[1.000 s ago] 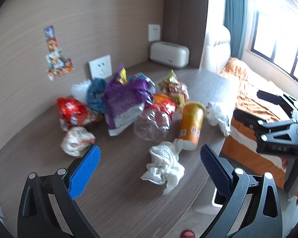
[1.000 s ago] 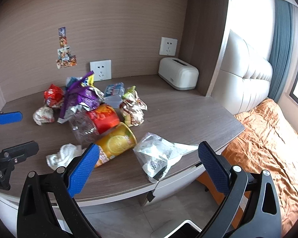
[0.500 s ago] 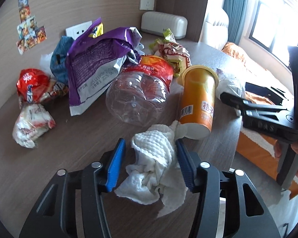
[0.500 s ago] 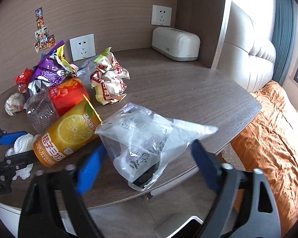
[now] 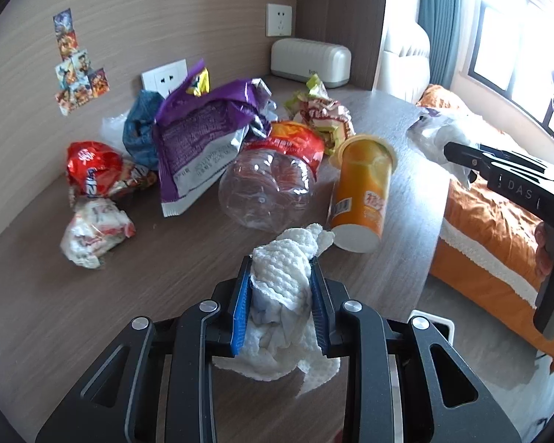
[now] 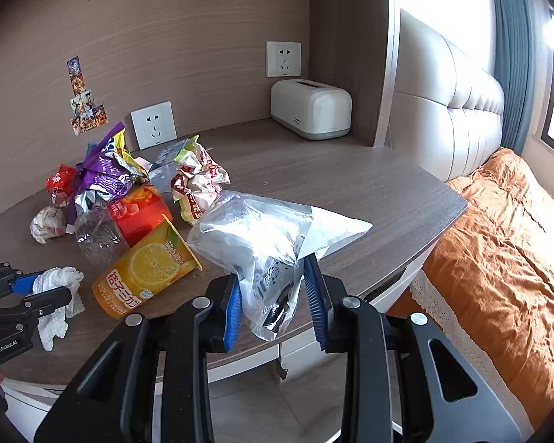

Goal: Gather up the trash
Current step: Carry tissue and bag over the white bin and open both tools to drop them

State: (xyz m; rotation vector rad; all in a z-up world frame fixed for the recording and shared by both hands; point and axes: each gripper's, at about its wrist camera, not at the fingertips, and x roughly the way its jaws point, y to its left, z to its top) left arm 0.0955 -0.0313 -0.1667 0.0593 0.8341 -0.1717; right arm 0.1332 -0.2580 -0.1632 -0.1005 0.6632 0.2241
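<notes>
- Trash lies heaped on a wooden desk set against a wood-panelled wall, with a bed under an orange cover to its right.
- The left gripper has just been closing its jaws, and its blue pads now press on both sides of a crumpled white paper towel at the desk's near edge; the towel's loose end hangs below the pads.
- The right gripper has likewise just been closing, and its blue pads squeeze the lower end of a clear plastic bag that lies at the desk's front edge, its far corner pointing toward the bed.
- An orange juice cup lies on its side between the towel and the bag, its base just beside the towel.
- A clear plastic bottle with a red label lies beside the cup, on the side away from the bed.
- Behind it sit a purple snack bag, a red wrapper, a blue wrapper and a crumpled green-and-red wrapper.
- A small white crumpled wrapper lies apart on the left.
- A white toaster stands in the back corner, well away from the heap.
</notes>
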